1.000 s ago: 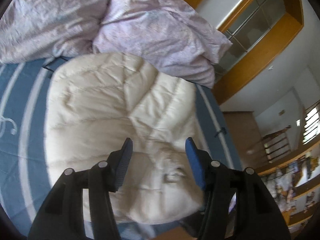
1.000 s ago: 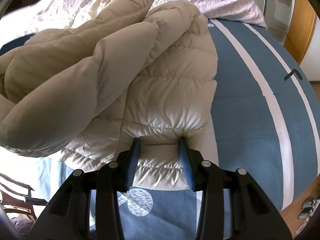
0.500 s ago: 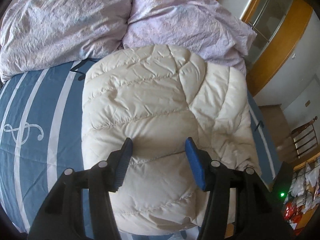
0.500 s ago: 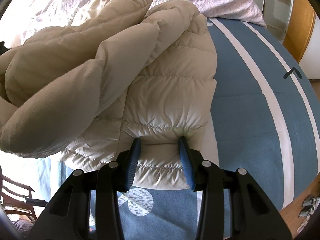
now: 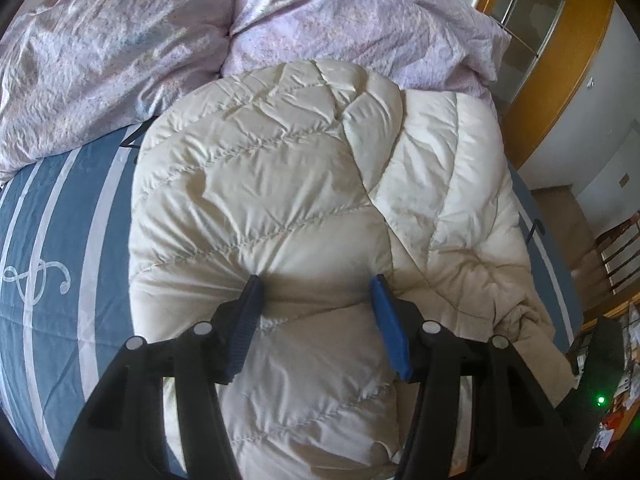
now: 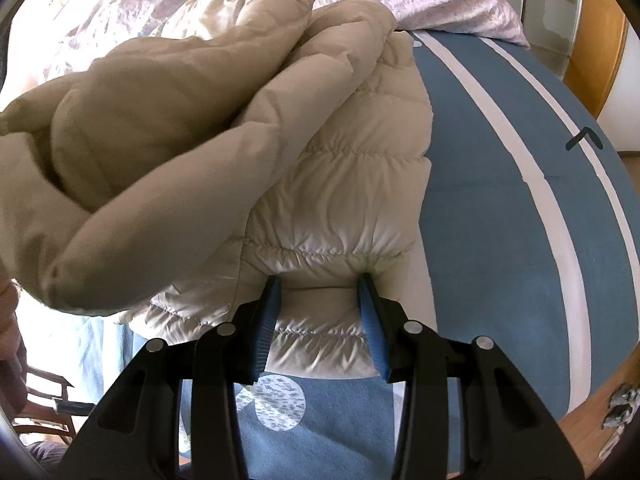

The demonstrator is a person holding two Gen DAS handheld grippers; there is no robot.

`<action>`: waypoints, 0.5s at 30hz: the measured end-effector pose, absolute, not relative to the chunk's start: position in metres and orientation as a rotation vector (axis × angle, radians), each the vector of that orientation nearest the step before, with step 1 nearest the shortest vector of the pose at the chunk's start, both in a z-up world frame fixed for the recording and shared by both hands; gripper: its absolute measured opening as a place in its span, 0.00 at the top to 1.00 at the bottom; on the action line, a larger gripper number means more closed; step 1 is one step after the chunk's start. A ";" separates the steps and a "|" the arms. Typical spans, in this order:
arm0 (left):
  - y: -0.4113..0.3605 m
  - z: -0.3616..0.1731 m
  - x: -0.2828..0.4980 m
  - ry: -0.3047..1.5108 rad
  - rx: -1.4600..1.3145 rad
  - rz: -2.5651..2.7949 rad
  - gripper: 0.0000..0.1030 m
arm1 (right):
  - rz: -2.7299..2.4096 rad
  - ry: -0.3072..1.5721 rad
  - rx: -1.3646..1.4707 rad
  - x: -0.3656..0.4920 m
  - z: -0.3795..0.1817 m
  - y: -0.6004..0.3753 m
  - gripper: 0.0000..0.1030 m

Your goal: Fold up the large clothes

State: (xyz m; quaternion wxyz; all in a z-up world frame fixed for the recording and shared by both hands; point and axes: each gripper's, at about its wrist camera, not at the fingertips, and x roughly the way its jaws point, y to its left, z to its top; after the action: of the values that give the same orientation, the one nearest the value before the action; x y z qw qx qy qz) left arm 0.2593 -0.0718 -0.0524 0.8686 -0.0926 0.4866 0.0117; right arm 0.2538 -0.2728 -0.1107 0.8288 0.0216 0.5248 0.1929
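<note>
A cream quilted puffer jacket [image 5: 304,184] lies folded on the blue striped bed cover [image 5: 68,240]. My left gripper [image 5: 316,286] points down onto its upper layer. The tips dent the padding and the jaws stand apart, open, pinching nothing. In the right wrist view the same jacket [image 6: 344,184] shows its hem edge near the front of the bed. My right gripper [image 6: 320,280] is shut on that hem, and the fabric puckers at both blue pads [image 6: 370,320]. A thick folded part of the jacket [image 6: 140,160] bulges up at the left and hides what lies behind it.
Two crumpled lilac pillows [image 5: 340,16] lie at the head of the bed behind the jacket. A wooden wardrobe [image 5: 560,60] stands at the right. A wooden chair [image 6: 44,412] is beside the bed at the lower left, and part of a person's hand [image 6: 10,360] shows at the left edge.
The left gripper has come down and turned, from hovering over the jacket to pressing its tips into the padding. The right gripper and the hem have not moved.
</note>
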 end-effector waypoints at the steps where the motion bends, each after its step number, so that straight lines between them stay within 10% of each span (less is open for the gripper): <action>1: -0.075 -0.053 0.261 1.020 -0.192 0.021 0.46 | 0.408 1.115 0.050 0.253 -0.111 -0.274 0.59; 15: -0.104 -0.078 0.272 1.056 -0.148 -0.021 0.46 | 0.398 1.126 0.096 0.251 -0.115 -0.288 0.59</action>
State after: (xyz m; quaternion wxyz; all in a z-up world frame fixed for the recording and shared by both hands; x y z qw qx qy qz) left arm 0.2721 -0.1037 -0.0777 0.8611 -0.0706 0.5034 -0.0099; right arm 0.2513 -0.2882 -0.1151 0.8257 0.0452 0.5301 0.1875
